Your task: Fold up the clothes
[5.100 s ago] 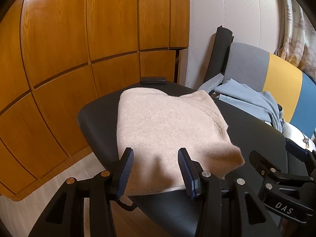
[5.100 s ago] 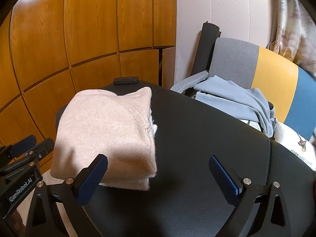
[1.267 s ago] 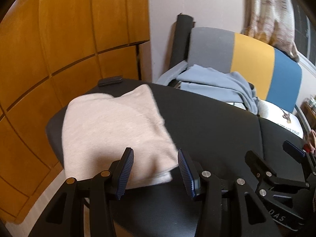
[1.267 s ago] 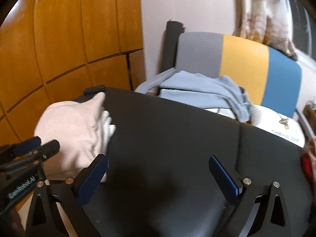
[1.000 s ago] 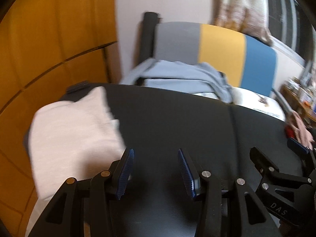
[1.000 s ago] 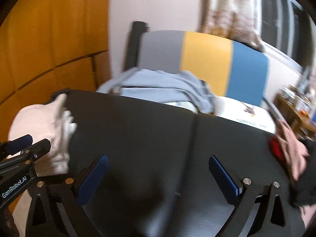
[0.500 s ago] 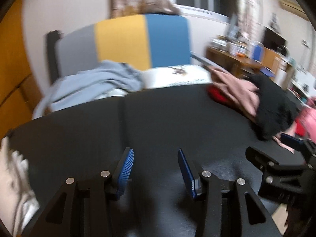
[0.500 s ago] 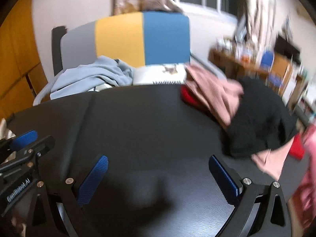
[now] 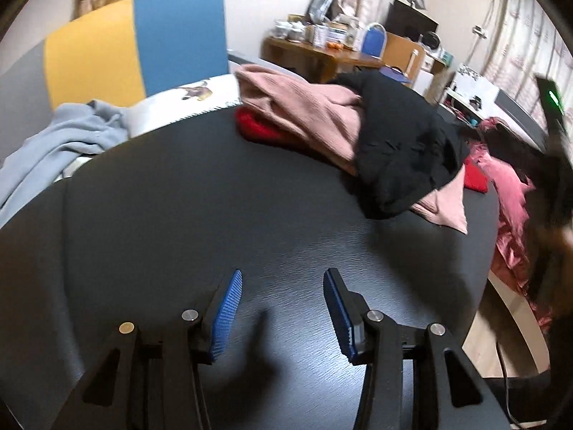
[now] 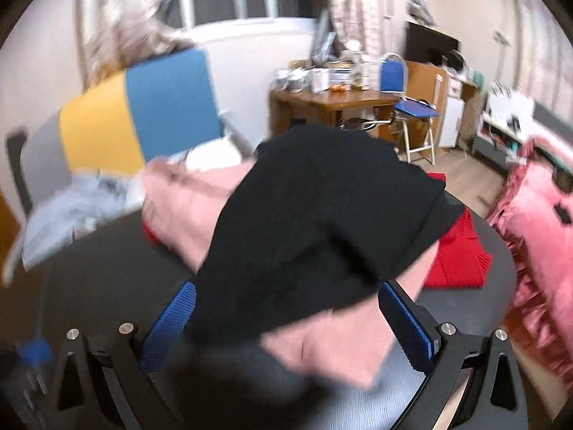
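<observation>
A crumpled black garment point(image 9: 401, 150) lies heaped over a pink garment point(image 9: 315, 107) at the upper right of the dark bench point(image 9: 179, 215) (a red one peeks beneath). The left gripper point(image 9: 281, 308) and right gripper point(image 10: 286, 326) both have jaws released, grasping nothing.

A: What is showing on the left gripper point(image 9: 281, 297)?

B: Black angular arms are carrying ribbed blue pads point(image 9: 225, 313), and round silver screws are sitting on each arm just behind them.

A: And the right gripper point(image 10: 286, 326)?

B: It is wearing the same black frame, blue textured pads point(image 10: 404, 326) and silver screws, though blur is smearing the finer detail.
</observation>
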{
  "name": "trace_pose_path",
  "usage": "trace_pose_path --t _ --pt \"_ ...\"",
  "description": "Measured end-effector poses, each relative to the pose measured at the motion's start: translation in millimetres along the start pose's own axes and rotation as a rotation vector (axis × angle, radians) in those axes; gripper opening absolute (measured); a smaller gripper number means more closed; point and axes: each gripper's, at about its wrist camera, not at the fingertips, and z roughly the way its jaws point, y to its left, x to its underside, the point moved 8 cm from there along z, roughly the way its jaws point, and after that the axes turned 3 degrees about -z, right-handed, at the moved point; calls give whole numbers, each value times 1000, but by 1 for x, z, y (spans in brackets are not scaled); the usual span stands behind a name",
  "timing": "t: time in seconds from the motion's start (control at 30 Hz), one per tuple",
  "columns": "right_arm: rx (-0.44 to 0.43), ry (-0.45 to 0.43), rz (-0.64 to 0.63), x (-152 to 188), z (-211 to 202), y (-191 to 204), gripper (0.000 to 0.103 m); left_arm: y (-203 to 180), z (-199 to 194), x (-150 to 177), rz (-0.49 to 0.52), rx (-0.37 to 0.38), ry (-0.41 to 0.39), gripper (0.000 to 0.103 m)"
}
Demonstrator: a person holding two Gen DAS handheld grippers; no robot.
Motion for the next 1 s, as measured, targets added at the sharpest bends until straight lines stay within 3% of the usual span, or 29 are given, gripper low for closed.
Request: trace_pose_path --t 0.1,0.17,0.27,0.33,0.47,0.6,0.73,0.77,0.83,0.9,0.97,1.0 --pt "47 57 61 -16 47 -23 103 -8 11 -7 20 -4 23 48" --pt "20 214 124 4 95 -33 103 -12 21 -13 42 -25 19 48" --pt "-72 348 163 43 132 -25 103 -17 31 -23 81 -56 9 48" --pt "-50 228 82 41 118 -17 103 -19 39 -32 95 -74 9 48" --pt "-109 181 112 38 99 -14 103 -21 49 -41 99 -80 12 48" --pt "-90 87 163 9 86 -26 103 -21 55 -24 90 -71 48 48" --pt "-146 150 340 -9 116 -30 103 -19 56 -7 63 -58 86 48" --pt "-122 172 314 -11 123 -26 100 -18 55 -4 54 -55 90 48" --pt "-75 190 274 -16 130 -18 83 -15 50 1 44 -60 84 48" --pt "-81 169 251 -26 123 -11 49 -8 42 5 32 -65 77 48" --pt "-93 138 210 -39 108 -2 26 -2 35 9 20 -72 68 48" --pt "-98 97 156 -50 92 10 26 0 30 11 13 -72 60 48"
